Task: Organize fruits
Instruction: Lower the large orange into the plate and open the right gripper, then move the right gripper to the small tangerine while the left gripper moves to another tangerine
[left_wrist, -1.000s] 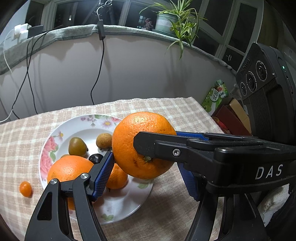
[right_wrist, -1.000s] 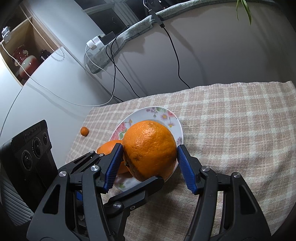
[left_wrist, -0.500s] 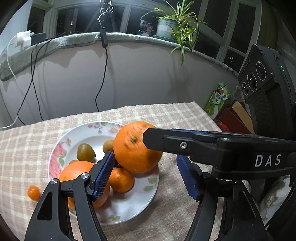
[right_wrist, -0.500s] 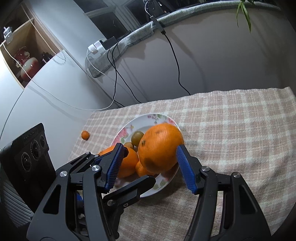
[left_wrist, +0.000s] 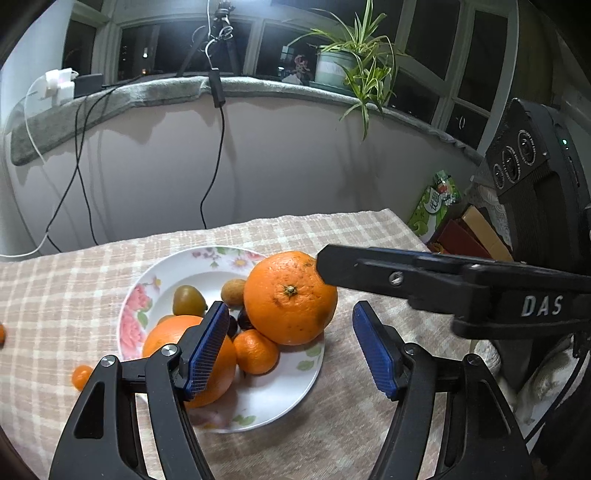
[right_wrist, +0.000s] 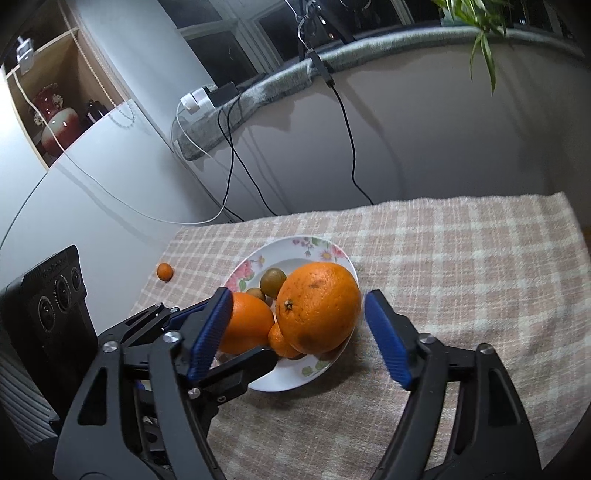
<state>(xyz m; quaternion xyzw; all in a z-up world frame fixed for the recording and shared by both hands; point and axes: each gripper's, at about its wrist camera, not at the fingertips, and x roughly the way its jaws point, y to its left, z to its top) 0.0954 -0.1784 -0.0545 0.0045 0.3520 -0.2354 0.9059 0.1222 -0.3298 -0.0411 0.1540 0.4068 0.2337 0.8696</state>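
Observation:
A large orange (right_wrist: 319, 306) rests on the pile of fruit at the near rim of the flowered plate (right_wrist: 295, 380). My right gripper (right_wrist: 297, 299) straddles it with jaws opening; neither blue pad (right_wrist: 386, 339) presses on it. The same large orange (left_wrist: 290, 297) lies on the plate (left_wrist: 207, 264) with a second orange (left_wrist: 162, 339), a small mandarin (left_wrist: 255, 350), a green-brown fruit (left_wrist: 188, 300) and a tan fruit (left_wrist: 233, 291). My left gripper (left_wrist: 289, 310) hangs open just before the plate, holding nothing. The right gripper's finger (left_wrist: 406, 280) crosses the left wrist view, its tip by the large orange.
A tiny orange fruit (left_wrist: 81, 376) lies on the checked tablecloth (right_wrist: 461, 277) left of the plate, also seen as a tiny fruit (right_wrist: 165, 272) near the cloth's edge. Boxes (left_wrist: 472, 236) and a green packet (left_wrist: 439, 199) stand past the table's right end. Cables hang down the wall.
The large orange went down from mid-air onto the plate's fruit pile. The right jaws, shut on it before, have spread off it. The left gripper drew back a little.

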